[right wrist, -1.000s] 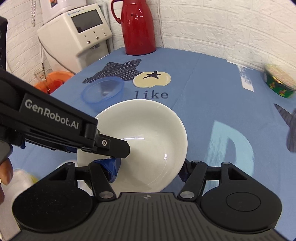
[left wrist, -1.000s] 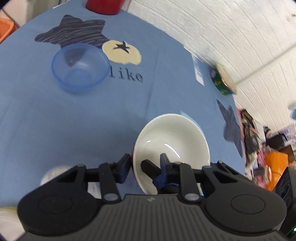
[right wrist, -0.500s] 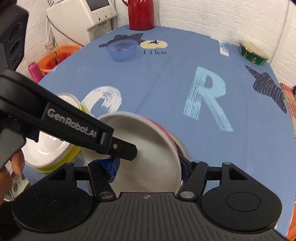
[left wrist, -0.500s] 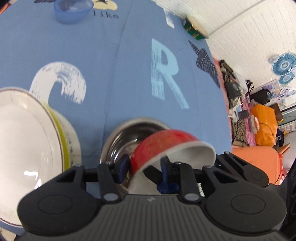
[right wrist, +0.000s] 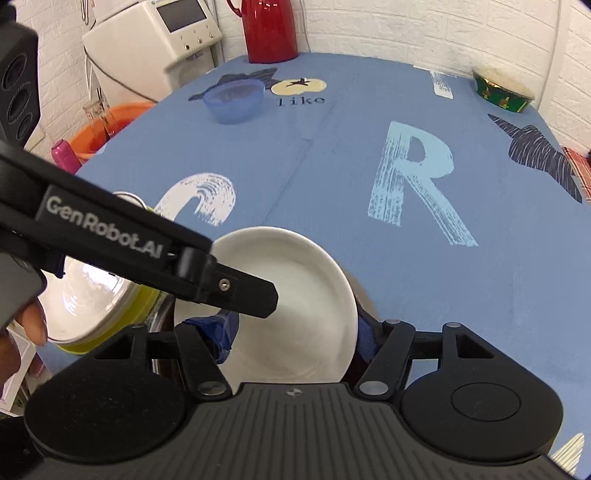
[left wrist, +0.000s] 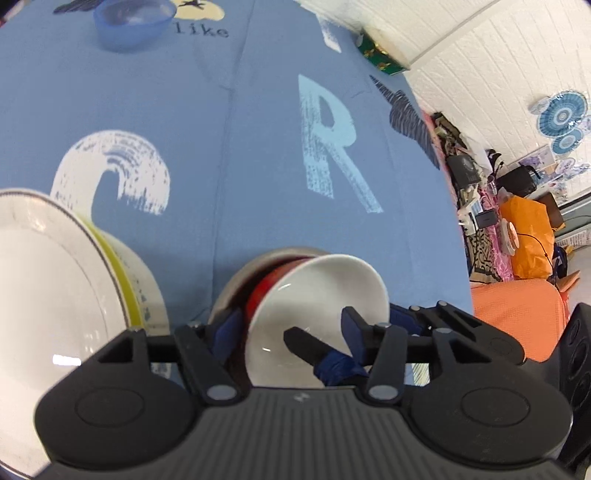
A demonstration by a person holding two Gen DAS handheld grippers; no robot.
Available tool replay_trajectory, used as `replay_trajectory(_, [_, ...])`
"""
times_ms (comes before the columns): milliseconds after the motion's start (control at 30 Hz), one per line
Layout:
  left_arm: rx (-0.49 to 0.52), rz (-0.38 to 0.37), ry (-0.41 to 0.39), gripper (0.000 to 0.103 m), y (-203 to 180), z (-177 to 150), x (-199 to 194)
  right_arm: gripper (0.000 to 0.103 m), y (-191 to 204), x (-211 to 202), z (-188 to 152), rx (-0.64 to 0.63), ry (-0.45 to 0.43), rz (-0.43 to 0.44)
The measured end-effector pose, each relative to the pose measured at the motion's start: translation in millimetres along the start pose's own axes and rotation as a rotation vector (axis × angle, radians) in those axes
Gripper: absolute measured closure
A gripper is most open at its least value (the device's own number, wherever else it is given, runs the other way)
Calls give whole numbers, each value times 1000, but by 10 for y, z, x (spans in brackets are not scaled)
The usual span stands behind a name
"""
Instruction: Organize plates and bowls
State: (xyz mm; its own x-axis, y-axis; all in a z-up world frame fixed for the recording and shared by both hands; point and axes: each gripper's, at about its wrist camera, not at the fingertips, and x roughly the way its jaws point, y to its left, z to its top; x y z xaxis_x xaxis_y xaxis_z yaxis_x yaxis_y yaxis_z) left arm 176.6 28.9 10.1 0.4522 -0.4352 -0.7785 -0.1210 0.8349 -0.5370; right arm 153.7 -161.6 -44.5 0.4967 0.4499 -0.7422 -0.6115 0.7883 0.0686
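A bowl, red outside and white inside (left wrist: 321, 291) (right wrist: 295, 280), rests tilted in a steel bowl (left wrist: 240, 269) (right wrist: 365, 295) near the table's front edge. My left gripper (left wrist: 290, 325) is open; one finger is outside the bowl's left wall and the other is inside, with a gap around the wall. My right gripper (right wrist: 291, 332) is also open. Its left finger is in the bowl and its right finger is outside the right rim. The left gripper's finger (right wrist: 251, 291) reaches over the bowl from the left.
A white plate (left wrist: 44, 295) (right wrist: 92, 302) tops a yellow-rimmed stack left of the steel bowl. A blue bowl (left wrist: 133, 22) (right wrist: 234, 98) sits far back. A red flask (right wrist: 271, 29), a green tin (right wrist: 502, 90), a white appliance (right wrist: 159, 37) and an orange basin (right wrist: 107, 125) lie beyond.
The red-and-white bowl has come back from the middle of the table and now sits in the steel bowl. My left gripper's jaws have spread apart from its rim.
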Motion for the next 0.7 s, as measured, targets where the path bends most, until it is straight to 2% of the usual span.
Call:
replay_trajectory(133, [24,-36,-40,47,-19,33,-173,53,-42,-43,10,26,-14,12])
replay_trajectory(333, [40,-22,-173,43,-62,237,-334,53,-99,-104,64,87,-87,-10])
replay_trajectory(433, [64,67,-226,42,-104,412,-228,53,-170,-126,85,125,-119,-19])
replay_trajectory(500, [84,119,-215,42,-114,474,-106,52,-221,-134,88,141,-129,-23])
replay_trajectory(633, [105,98,-130,42,-111,422,115,52,-304,-42,91,164,-113,-15])
replay_trajectory(700, [131,121,-119,42,-126,353,181,52,-315,49,89,157,-78,-17])
